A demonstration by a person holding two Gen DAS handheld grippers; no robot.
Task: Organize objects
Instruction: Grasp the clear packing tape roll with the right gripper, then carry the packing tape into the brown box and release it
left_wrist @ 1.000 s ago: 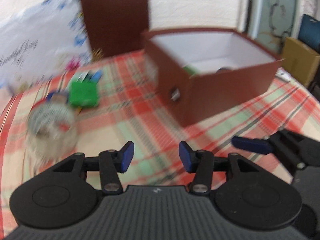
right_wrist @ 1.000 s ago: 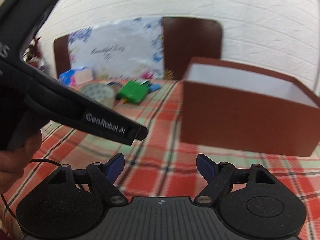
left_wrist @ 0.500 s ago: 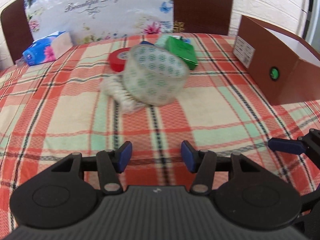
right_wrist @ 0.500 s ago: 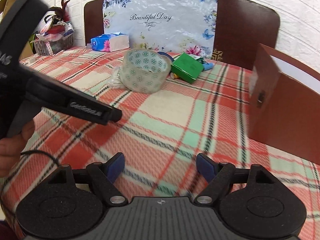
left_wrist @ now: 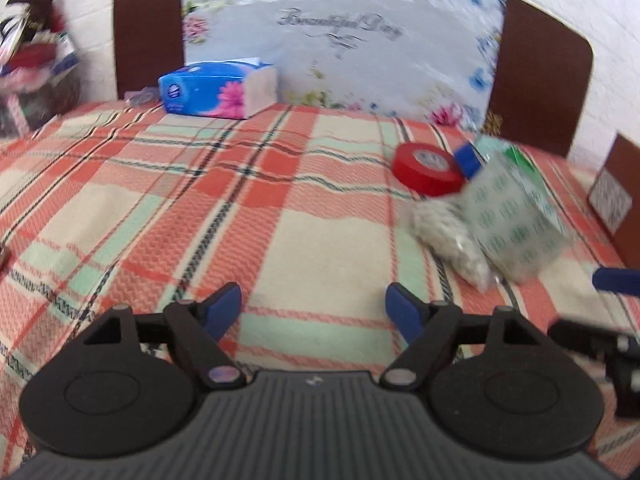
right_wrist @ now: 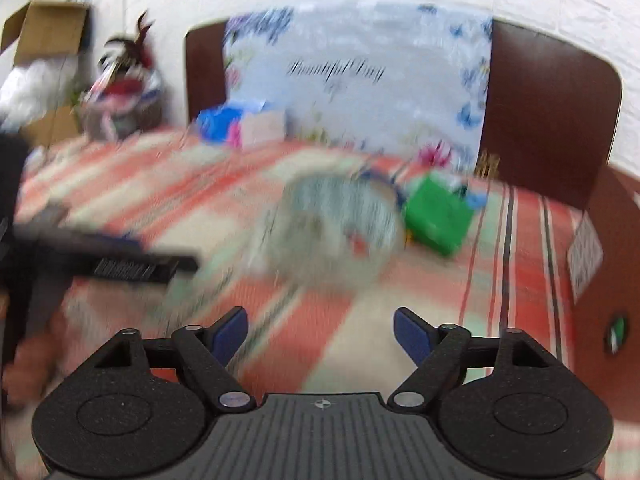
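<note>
Tape roll (left_wrist: 516,216) beside red tape (left_wrist: 426,170), bare plaid cloth (left_wrist: 240,208) leftward

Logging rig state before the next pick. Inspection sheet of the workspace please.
Surface: plaid cloth, bare ahead of the left gripper.
Job's things: clear tape roll, red tape roll, green packet, brown box at right edge.
Clutter: tissue pack.
Grippers: left gripper just been opening, nothing between the jaws; right gripper likewise.
Cables: nothing seen.
Surroundings: headboard, floral poster.
</note>
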